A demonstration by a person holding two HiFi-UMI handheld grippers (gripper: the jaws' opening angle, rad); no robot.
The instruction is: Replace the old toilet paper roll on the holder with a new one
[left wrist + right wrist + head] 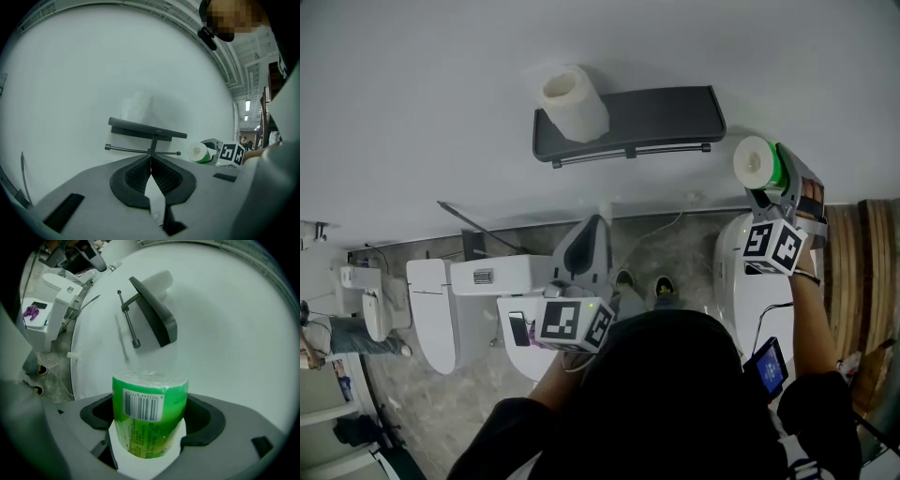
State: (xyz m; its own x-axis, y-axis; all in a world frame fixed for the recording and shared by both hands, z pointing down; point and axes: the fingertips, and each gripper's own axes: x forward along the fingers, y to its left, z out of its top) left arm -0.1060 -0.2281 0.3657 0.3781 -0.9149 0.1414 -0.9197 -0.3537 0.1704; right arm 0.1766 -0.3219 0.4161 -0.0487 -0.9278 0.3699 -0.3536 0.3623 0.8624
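Note:
A dark grey holder shelf (656, 114) is fixed to the white wall, with a thin bare rod (633, 150) under it. A white paper roll (574, 103) stands on the shelf's left end. My right gripper (772, 176) is shut on a green-wrapped roll (757, 161), held just right of the shelf and level with the rod's end. In the right gripper view the green-wrapped roll (149, 413) fills the jaws, with the holder (154, 315) beyond. My left gripper (589, 246) hangs lower, below the shelf, shut on nothing; its jaws meet (151, 161) below the rod (140, 150).
A white toilet (441, 314) stands on the grey floor at the left and another (759, 291) at the right under my right arm. A small screen (767, 366) is strapped near the right wrist. Wooden slats (874, 272) line the far right.

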